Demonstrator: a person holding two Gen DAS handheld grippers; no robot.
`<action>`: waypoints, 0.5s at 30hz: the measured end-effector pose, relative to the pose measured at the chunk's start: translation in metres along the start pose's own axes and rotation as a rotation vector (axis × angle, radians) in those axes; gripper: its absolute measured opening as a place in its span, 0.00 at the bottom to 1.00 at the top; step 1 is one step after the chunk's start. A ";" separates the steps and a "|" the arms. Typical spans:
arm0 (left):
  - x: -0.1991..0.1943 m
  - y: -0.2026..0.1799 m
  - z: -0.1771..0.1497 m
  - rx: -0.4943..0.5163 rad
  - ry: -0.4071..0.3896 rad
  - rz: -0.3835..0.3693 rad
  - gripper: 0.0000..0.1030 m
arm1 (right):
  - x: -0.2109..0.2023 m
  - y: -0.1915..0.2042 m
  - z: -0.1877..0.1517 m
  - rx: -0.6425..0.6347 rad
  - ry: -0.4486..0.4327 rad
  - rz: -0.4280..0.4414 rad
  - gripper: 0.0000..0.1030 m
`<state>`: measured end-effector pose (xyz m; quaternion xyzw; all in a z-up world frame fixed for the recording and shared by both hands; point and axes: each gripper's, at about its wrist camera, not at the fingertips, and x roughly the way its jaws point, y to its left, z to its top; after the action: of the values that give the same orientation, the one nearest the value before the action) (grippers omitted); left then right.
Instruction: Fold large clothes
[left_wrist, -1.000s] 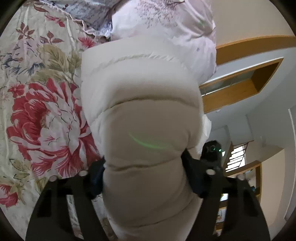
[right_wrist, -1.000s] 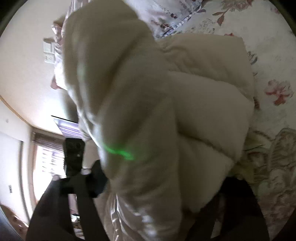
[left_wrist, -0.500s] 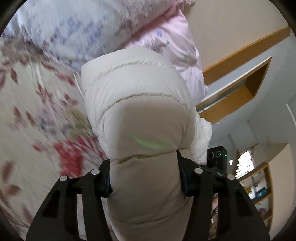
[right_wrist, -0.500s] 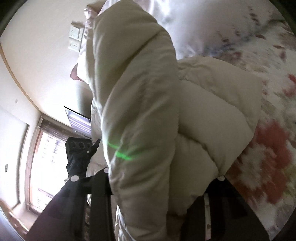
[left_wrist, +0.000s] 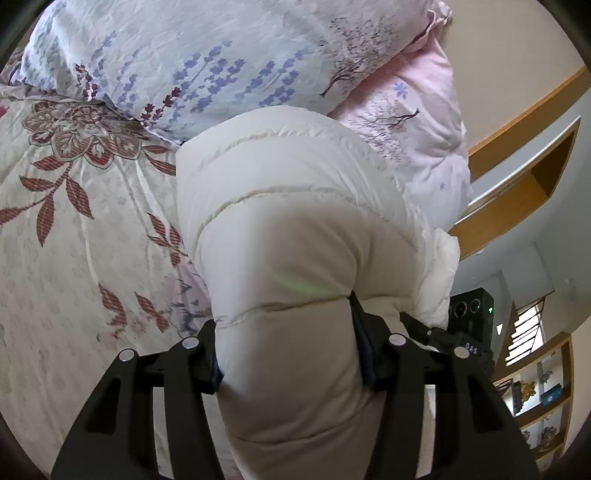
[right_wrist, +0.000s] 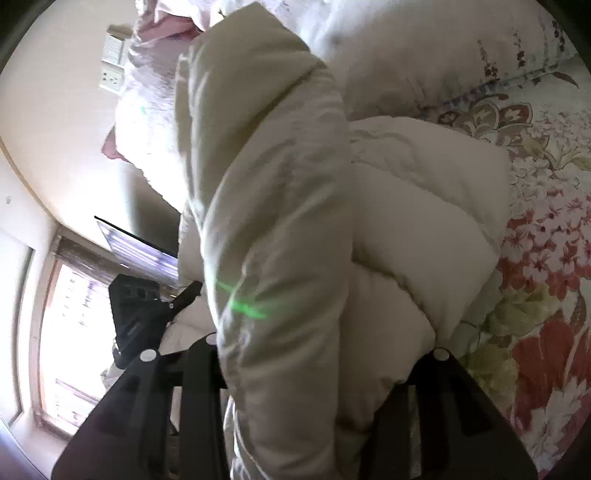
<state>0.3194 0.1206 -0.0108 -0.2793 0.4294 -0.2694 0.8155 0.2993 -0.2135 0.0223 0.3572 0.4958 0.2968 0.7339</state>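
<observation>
A cream quilted puffer jacket (left_wrist: 280, 229) fills the middle of both views, lifted above the floral bed cover (left_wrist: 66, 258). My left gripper (left_wrist: 286, 350) is shut on a thick padded fold of the jacket, which bulges between the black fingers (left_wrist: 373, 354). In the right wrist view my right gripper (right_wrist: 325, 365) is shut on another bundled part of the jacket (right_wrist: 280, 221), with a second puffy section (right_wrist: 428, 229) hanging to its right. The other gripper (right_wrist: 140, 317) shows at the left there.
Two floral pillows (left_wrist: 229, 59) lie just beyond the jacket at the head of the bed. A wall with a socket plate (right_wrist: 110, 74), a bright window (right_wrist: 74, 332) and wooden shelves (left_wrist: 543, 398) lie off the bed's side.
Both grippers have carried the jacket forward toward the pillows, which now fill the top of the left wrist view. Both grips stay closed on it.
</observation>
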 end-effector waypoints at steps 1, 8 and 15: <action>0.002 0.002 0.001 0.005 0.002 0.009 0.54 | 0.008 -0.001 0.004 0.005 0.002 -0.008 0.37; 0.013 0.001 0.004 0.039 0.013 0.080 0.59 | 0.034 -0.007 0.011 0.068 0.033 -0.044 0.50; -0.027 -0.040 -0.006 0.209 -0.115 0.269 0.61 | -0.016 0.014 0.011 -0.042 -0.087 -0.290 0.84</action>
<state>0.2933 0.1098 0.0291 -0.1478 0.3852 -0.1849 0.8920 0.3028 -0.2210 0.0448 0.2791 0.5034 0.1823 0.7971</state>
